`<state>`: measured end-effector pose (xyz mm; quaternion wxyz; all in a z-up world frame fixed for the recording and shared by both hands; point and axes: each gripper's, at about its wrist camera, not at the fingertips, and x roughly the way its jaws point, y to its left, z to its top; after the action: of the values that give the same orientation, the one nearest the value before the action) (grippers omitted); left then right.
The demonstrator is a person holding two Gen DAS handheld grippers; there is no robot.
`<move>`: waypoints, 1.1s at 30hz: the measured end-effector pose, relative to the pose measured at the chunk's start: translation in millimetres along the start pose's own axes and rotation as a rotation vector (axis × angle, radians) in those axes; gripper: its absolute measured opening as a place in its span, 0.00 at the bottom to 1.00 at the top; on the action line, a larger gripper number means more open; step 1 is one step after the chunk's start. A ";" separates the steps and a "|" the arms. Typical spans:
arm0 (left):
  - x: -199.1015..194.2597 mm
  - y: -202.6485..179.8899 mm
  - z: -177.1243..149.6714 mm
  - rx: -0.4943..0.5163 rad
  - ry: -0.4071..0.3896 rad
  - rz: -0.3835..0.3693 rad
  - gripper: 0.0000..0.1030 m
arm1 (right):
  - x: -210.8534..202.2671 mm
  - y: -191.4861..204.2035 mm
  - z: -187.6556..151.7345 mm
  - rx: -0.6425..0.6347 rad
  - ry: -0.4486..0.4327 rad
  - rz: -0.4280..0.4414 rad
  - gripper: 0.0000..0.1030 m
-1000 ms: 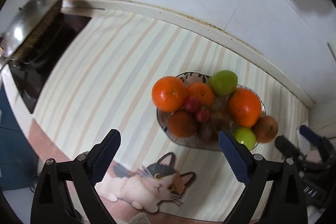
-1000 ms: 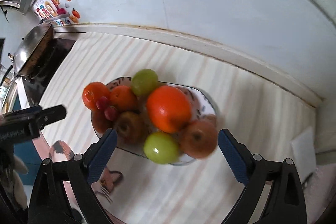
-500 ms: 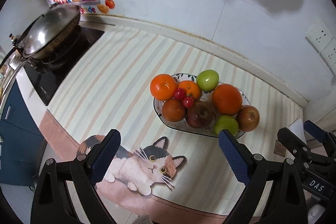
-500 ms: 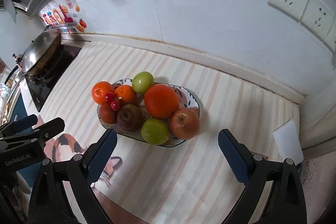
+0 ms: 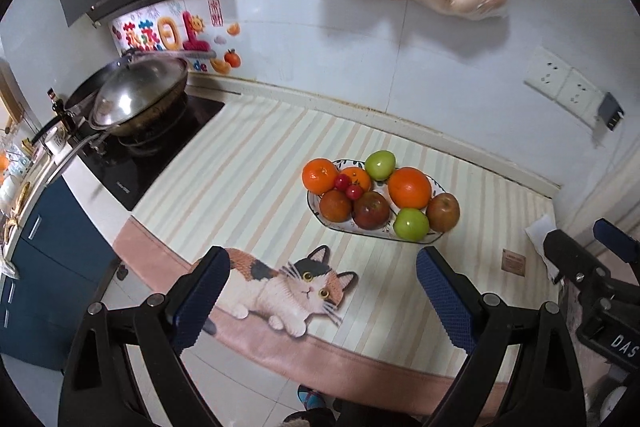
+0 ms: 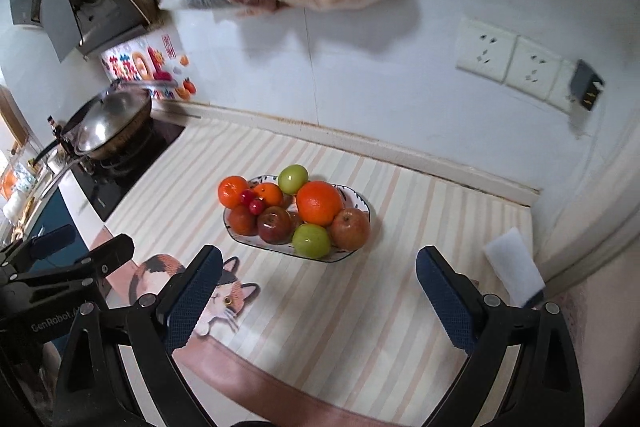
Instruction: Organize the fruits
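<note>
both claws hang wide open and empty above the table's near edge, left claw (image 5: pixel 320 291) and right claw (image 6: pixel 318 287). the fruit plate (image 6: pixel 356 205) sits mid-table on the striped cat mat (image 5: pixel 256 183), piled with oranges, apples and cherry tomatoes. the casings read "genrobot" and "das".

You can read "DAS" on the right gripper (image 5: pixel 612 239) body and "GenRobot.A" on the left gripper (image 6: pixel 84 243) body; wall sticker (image 5: pixel 168 35) text is unclear.

Black claws (image 5: pixel 320 291), blue textured pads (image 5: pixel 202 293)
</note>
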<state>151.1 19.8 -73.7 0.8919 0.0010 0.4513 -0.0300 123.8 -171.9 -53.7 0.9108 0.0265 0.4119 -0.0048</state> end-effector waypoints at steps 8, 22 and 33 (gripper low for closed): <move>-57.4 10.8 -24.0 0.019 -0.074 -0.010 0.93 | -76.1 14.0 -30.1 0.016 -0.075 -0.013 0.98; -93.4 12.8 -42.4 0.027 -0.118 -0.035 0.93 | -119.0 19.0 -49.0 0.024 -0.106 0.020 0.98; -67.8 10.4 -18.7 0.000 -0.125 0.002 0.96 | -80.1 12.5 -20.2 0.032 -0.105 -0.011 1.00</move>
<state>96.6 34.2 -30.5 0.9183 -0.0004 0.3948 -0.0289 56.1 -159.4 -6.3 0.9306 0.0387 0.3634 -0.0179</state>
